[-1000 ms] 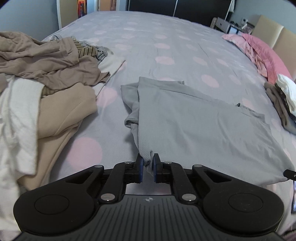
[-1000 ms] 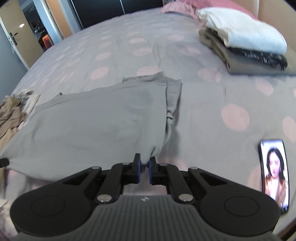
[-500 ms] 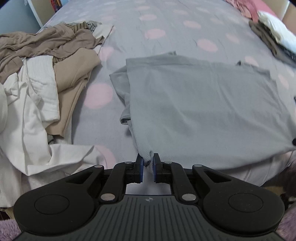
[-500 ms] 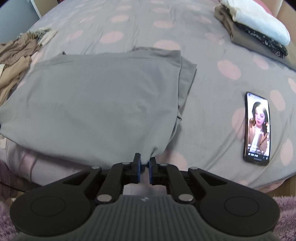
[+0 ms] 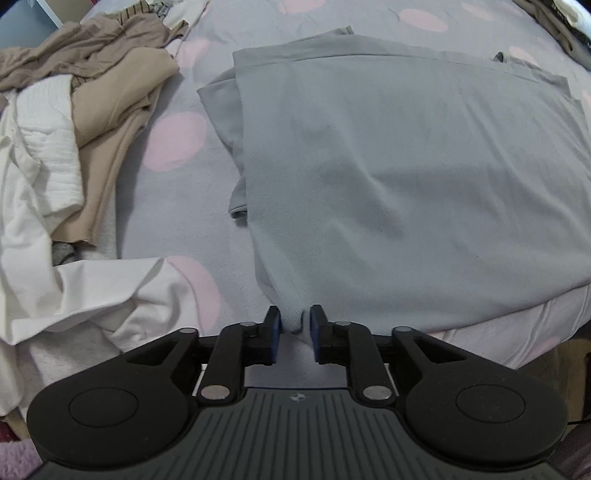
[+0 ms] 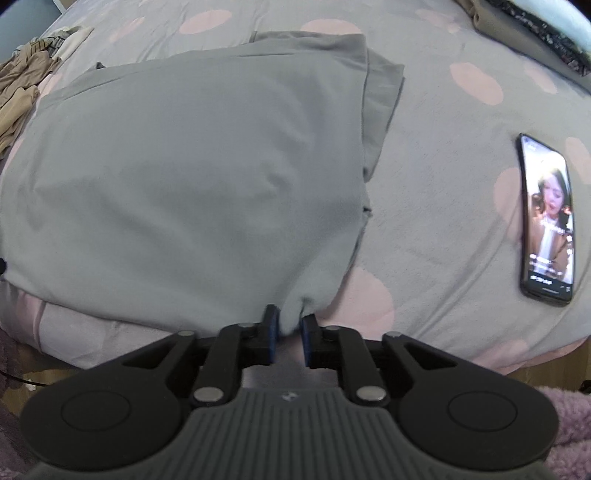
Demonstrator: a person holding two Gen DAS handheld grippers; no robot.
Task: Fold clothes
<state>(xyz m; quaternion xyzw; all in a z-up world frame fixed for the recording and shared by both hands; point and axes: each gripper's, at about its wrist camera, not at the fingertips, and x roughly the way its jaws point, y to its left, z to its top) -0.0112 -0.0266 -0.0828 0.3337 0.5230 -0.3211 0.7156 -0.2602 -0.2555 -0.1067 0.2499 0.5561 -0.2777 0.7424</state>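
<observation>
A grey garment (image 5: 388, 166) lies folded flat on the dotted bed, its near edge at the bed's front edge. In the left wrist view its near left corner sits between the fingers of my left gripper (image 5: 294, 326), whose jaws are opening, with a gap showing beside the cloth. The right wrist view shows the same garment (image 6: 184, 177), its near right corner between the fingers of my right gripper (image 6: 288, 326). Those jaws are opening too, and the cloth hangs loose between the pads. Both grippers point steeply down at the bed edge.
A heap of beige, brown and white clothes (image 5: 92, 110) lies left of the garment. A phone (image 6: 548, 221) with a lit screen rests on the grey, pink-dotted bedspread (image 6: 443, 184) to the right. A folded stack (image 6: 535, 29) sits at the far right.
Both grippers drew the garment's near corners toward the bed's front edge and lowered them, flattening the cloth. Both pairs of jaws, pinched on the corners before, now stand apart.
</observation>
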